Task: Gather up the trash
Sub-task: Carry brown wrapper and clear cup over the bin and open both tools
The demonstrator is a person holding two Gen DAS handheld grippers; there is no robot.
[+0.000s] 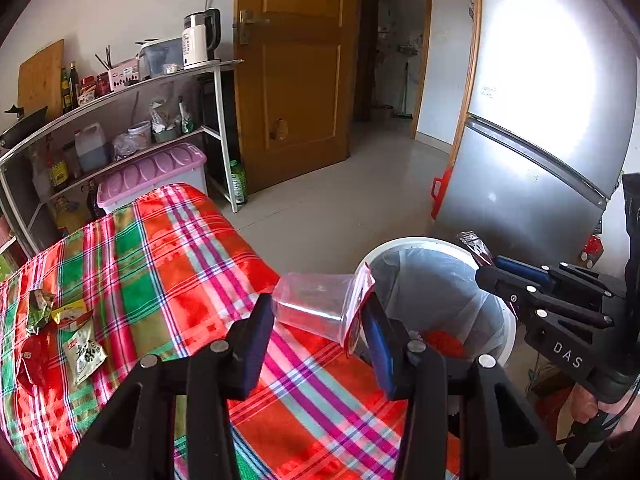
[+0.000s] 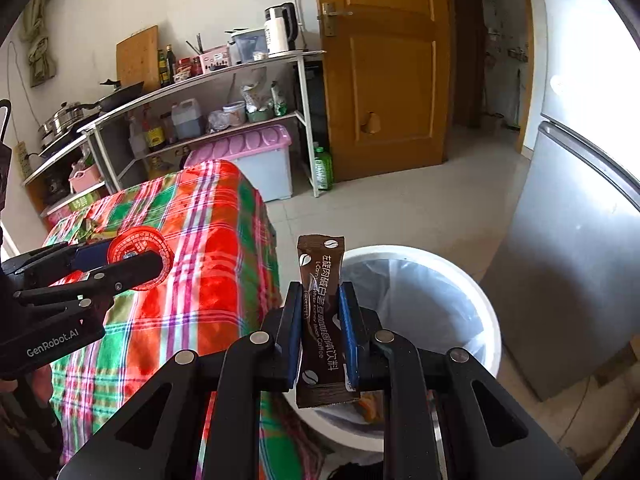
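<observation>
My left gripper point(image 1: 318, 312) is shut on a clear plastic cup point(image 1: 304, 300) with a red rim. The cup lies on its side over the edge of the plaid-clothed table point(image 1: 168, 264), beside the white lined bin point(image 1: 408, 242). The right wrist view shows that gripper point(image 2: 132, 258) and the cup's red rim point(image 2: 140, 242) at the left. My right gripper point(image 2: 320, 292) is shut on a brown coffee sachet point(image 2: 320, 264), held upright over the bin's point(image 2: 420, 254) near-left rim. Seen from the left wrist, the right gripper point(image 1: 490, 266) and its sachet point(image 1: 474, 244) are over the bin's right rim. Several snack wrappers point(image 1: 80, 344) lie on the table's left part.
A silver fridge point(image 1: 532, 184) stands right behind the bin. A metal shelf rack point(image 1: 120, 96) with a kettle, bottles and jars lines the wall. Below it is a pink-lidded storage box point(image 1: 152, 172). A wooden door point(image 1: 296, 72) stands open onto tiled floor point(image 1: 340, 208).
</observation>
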